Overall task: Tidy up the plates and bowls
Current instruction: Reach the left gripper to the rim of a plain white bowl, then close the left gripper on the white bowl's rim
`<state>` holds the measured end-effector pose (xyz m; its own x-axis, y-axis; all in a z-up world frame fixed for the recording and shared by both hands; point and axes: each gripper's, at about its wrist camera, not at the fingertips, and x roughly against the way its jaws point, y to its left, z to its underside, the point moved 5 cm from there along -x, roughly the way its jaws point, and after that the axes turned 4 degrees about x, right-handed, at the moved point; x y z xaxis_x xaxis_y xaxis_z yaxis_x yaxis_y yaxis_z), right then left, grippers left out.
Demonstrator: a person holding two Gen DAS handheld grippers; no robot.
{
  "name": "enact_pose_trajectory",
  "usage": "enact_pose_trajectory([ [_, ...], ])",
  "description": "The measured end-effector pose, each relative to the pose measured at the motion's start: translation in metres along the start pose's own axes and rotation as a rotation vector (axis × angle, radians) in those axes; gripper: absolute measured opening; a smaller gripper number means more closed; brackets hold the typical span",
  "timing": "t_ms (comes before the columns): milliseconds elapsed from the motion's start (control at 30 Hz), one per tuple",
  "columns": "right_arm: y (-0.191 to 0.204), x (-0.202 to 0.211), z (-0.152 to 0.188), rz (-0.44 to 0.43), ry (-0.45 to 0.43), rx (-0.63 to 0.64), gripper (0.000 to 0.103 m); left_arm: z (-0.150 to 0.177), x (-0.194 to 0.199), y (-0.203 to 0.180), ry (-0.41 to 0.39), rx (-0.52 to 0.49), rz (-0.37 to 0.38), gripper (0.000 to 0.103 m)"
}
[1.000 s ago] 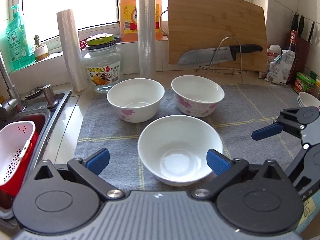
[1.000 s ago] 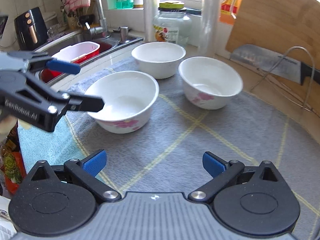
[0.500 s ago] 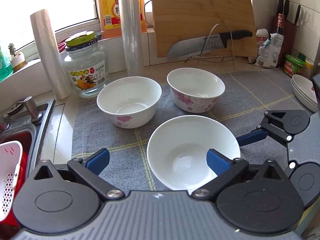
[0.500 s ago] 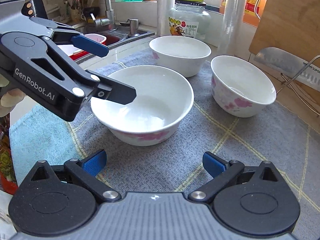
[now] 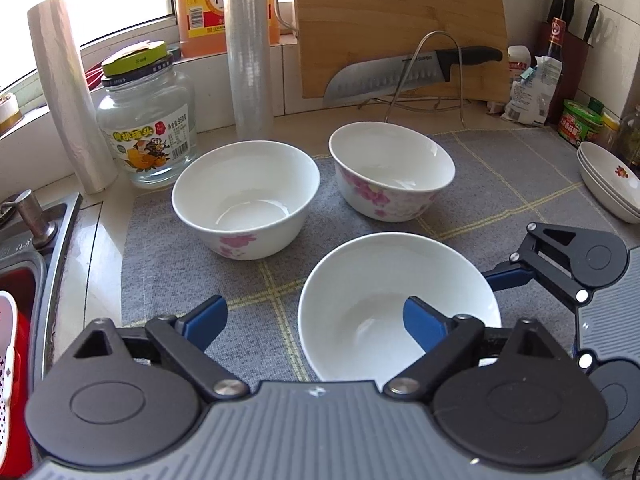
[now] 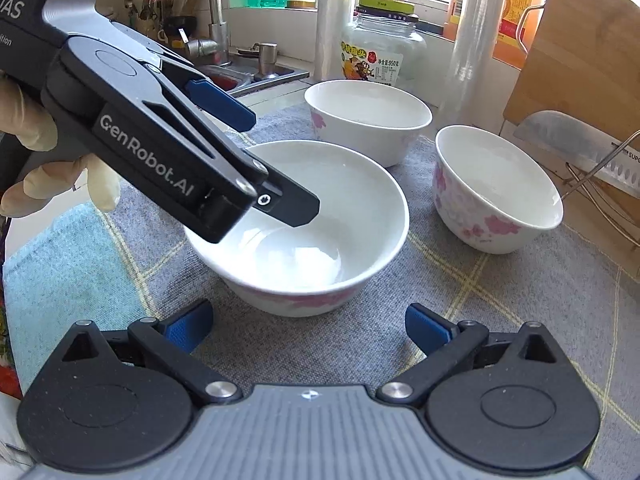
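Three white bowls with pink flowers stand on a grey mat (image 5: pixel 500 168). My left gripper (image 5: pixel 314 320) straddles the left rim of the nearest bowl (image 5: pixel 372 280): its right finger (image 5: pixel 424 322) is inside the bowl and its left finger is outside. Its jaws are closing and the pads are clear of the rim. In the right wrist view the left gripper (image 6: pixel 284 162) reaches over the same bowl (image 6: pixel 360 208). My right gripper (image 6: pixel 308 328) is open, just short of that bowl's near side. The other two bowls (image 5: pixel 244 196) (image 5: pixel 392 168) stand behind. A stack of plates (image 5: pixel 608 184) sits at the far right.
A glass jar (image 5: pixel 148 128), two film rolls (image 5: pixel 248 48) and an oil bottle stand behind the bowls. A cutting board (image 5: pixel 400 12) and a knife (image 5: pixel 400 76) on a wire rack lean against the wall. A sink with a red basket (image 5: pixel 16 360) lies left.
My left gripper has shifted so its right finger now sits inside the nearest bowl, and its jaws have narrowed. The right gripper has come closer to that bowl.
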<state>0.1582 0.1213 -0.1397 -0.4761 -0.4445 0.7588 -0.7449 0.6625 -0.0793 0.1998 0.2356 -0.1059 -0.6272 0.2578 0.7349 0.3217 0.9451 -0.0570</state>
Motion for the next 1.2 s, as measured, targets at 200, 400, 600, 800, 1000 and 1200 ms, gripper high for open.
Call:
enact_pose_trajectory([
  [200, 0.001, 0.004, -0.007, 0.005, -0.032, 0.007, 0.100, -0.002, -0.006, -0.002, 0.036, -0.015, 0.038, 0.078],
  [400, 0.005, 0.008, -0.011, 0.006, -0.046, 0.036, 0.090, -0.005, -0.009, -0.009, 0.051, -0.049, 0.070, 0.063],
  [600, 0.008, 0.009, -0.012, 0.014, -0.051, 0.055, 0.086, -0.005, -0.012, -0.012, 0.066, -0.056, 0.097, 0.055],
  [800, 0.010, 0.013, -0.011, 0.018, -0.042, 0.052, 0.085, -0.006, -0.012, -0.011, 0.068, -0.050, 0.106, 0.055],
  [1000, 0.009, 0.018, -0.011, 0.018, -0.029, 0.043, 0.085, -0.008, -0.006, -0.019, 0.061, -0.066, 0.106, 0.055],
  [1200, 0.003, 0.033, -0.009, 0.014, -0.026, 0.047, 0.085, -0.010, 0.000, -0.031, 0.056, -0.074, 0.109, 0.055],
])
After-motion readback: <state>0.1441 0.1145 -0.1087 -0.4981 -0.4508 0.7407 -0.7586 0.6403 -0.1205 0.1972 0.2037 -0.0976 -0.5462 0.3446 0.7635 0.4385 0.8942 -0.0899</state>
